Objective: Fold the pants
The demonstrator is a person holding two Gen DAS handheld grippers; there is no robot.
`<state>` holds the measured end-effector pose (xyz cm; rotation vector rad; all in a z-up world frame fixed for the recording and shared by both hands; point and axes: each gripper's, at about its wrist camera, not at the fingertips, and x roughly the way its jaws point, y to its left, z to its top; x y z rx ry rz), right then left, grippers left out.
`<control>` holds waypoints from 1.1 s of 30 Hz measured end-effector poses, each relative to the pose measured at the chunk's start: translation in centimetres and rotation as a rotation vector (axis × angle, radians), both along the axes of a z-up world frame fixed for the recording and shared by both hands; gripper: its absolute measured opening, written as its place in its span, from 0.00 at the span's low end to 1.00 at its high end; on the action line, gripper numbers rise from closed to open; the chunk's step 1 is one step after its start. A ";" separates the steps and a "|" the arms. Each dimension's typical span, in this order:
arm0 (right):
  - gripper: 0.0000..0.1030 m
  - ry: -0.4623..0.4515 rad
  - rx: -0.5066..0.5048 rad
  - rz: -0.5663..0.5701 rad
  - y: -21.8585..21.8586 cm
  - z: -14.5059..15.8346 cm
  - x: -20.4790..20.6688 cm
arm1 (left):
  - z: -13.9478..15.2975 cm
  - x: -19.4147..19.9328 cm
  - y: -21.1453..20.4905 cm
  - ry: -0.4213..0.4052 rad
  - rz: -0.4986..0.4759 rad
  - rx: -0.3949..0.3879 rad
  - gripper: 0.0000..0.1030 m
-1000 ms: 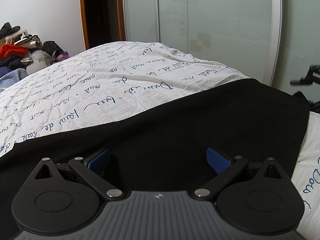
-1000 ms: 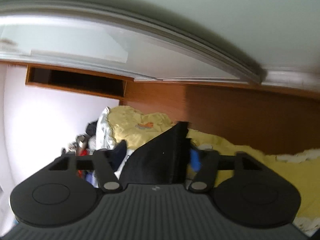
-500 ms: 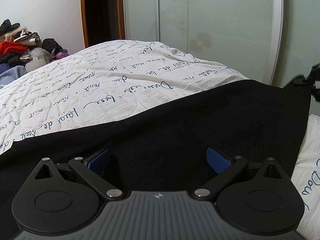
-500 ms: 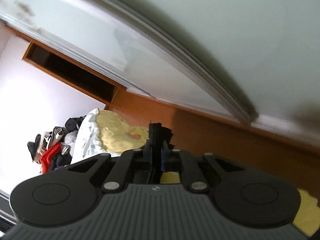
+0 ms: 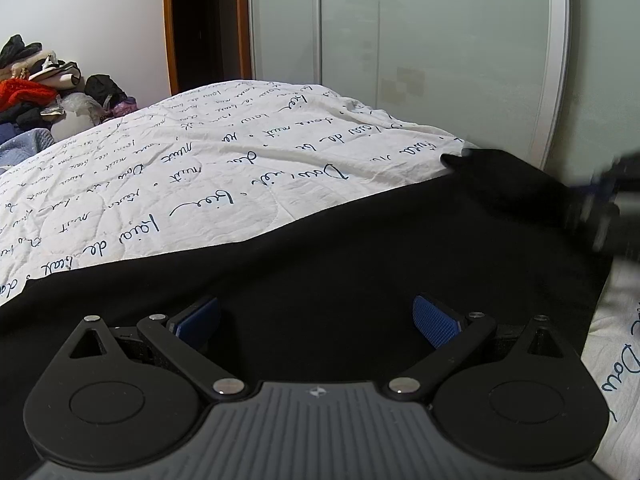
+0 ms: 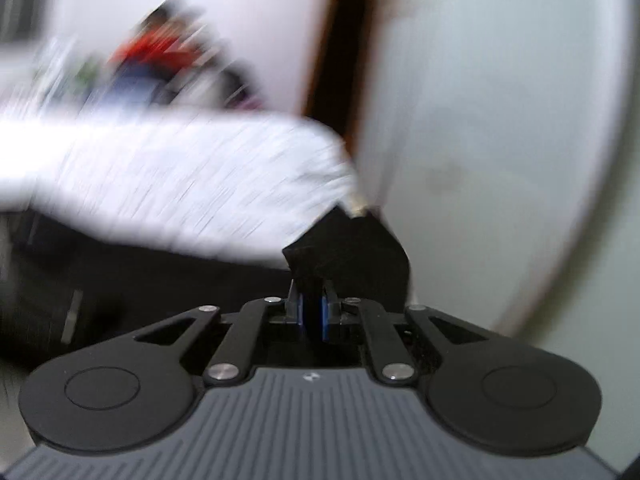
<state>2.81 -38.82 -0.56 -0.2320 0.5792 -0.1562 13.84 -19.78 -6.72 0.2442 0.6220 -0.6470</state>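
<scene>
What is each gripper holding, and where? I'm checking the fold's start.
Right gripper: shut on a corner of the black pants. Left gripper: open, holding nothing.

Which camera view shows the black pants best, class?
The left wrist view: the black pants lie sharp and spread across the white bedspread. The right wrist view is blurred and shows only a corner of them pinched in the right gripper.

R hand-held gripper (image 6: 311, 316), pants (image 6: 348, 248) corner, now upright.
</scene>
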 end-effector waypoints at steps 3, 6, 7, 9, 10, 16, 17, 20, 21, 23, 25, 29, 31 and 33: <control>0.23 0.088 -0.196 0.037 2.6 -2.2 0.2 | 0.0 0.1 0.0 0.002 -0.002 -0.005 1.00; 0.45 0.064 -0.258 -0.013 3.1 -1.9 -0.6 | 0.0 0.1 0.1 0.002 -0.002 -0.005 1.00; 0.53 0.051 -0.273 -0.026 3.4 -1.7 -0.9 | 0.0 0.1 0.1 0.001 -0.002 -0.005 1.00; 0.54 0.038 -0.319 -0.031 3.8 -1.9 -1.3 | 0.0 0.1 0.1 0.002 -0.002 -0.006 1.00; 0.53 0.046 -0.344 -0.034 4.0 -2.2 -1.3 | 0.0 0.1 0.1 0.002 -0.002 -0.005 1.00; 0.24 0.080 -0.363 -0.031 4.6 -3.4 -0.1 | 0.0 0.0 0.1 0.002 -0.002 -0.005 1.00; 0.18 0.084 -0.361 -0.016 4.7 -3.5 0.0 | 0.0 0.0 0.1 0.002 -0.002 -0.005 1.00; 0.07 0.071 -0.361 -0.003 4.8 -3.6 -0.1 | 0.0 0.0 0.1 0.002 -0.002 -0.005 1.00; 0.06 0.048 -0.334 -0.016 4.1 -3.2 -0.3 | 0.0 0.1 0.1 0.002 -0.002 -0.006 1.00; 0.06 -0.005 -0.221 -0.092 1.2 -2.2 -0.1 | 0.0 0.0 0.1 0.003 -0.002 -0.006 1.00; 0.07 -0.078 -0.100 -0.247 -3.5 -0.8 -0.7 | 0.0 0.1 0.1 0.003 -0.002 -0.006 1.00; 0.47 -0.124 0.191 -0.622 -14.3 0.0 -3.4 | 0.0 0.1 0.1 0.003 -0.002 -0.006 1.00; 0.79 -0.200 0.326 -0.748 -17.3 0.1 -6.4 | 0.0 0.1 0.1 0.003 -0.002 -0.005 1.00; 1.00 -0.262 0.409 -0.796 -18.0 0.2 -8.8 | 0.0 0.1 0.1 0.002 -0.002 -0.004 1.00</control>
